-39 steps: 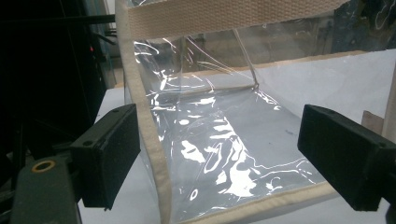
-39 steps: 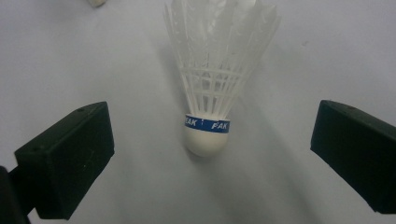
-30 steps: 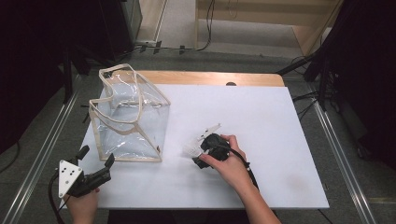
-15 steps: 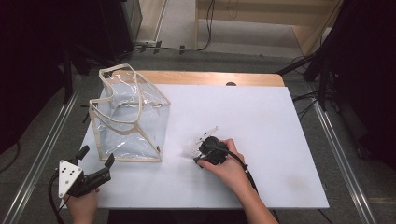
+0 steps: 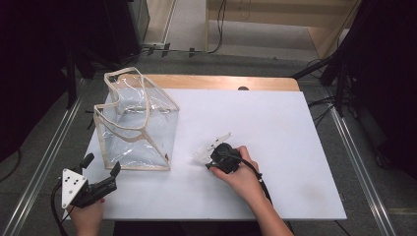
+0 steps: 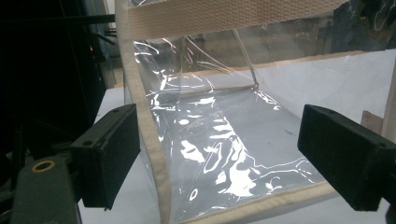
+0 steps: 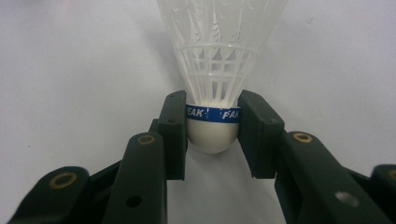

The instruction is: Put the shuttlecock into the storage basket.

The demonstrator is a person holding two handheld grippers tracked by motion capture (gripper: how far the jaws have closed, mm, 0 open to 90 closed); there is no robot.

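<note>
Right hand-held gripper clamped on a white shuttlecock, both black pads pressed against the rounded cork head at the blue printed band, jaws having just been closing with that head between them. Plastic skirt fanning away from the jaws, lying low over the white worktop. From the high view, same right hand-held gripper low on the sheet near the middle of the worktop, gripped from behind by the right hand, cable trailing back along the forearm; shuttlecock pointing away from the person, toward the far left, just beside the near right corner of a clear plastic bag but apart from it. Bag standing upright on the left part of the worktop, beige webbing along its edges and handles, mouth open upward. Left hand-held gripper at the near left corner of the worktop, grey three-cornered plate on top, jaws wide apart and holding nothing, aimed at the bag's near side. Seen from the left hand-held gripper itself: both pads spread to either side of the clear plastic bag, a beige seam running down close to the left pad, no contact visible between pads and plastic.
</note>
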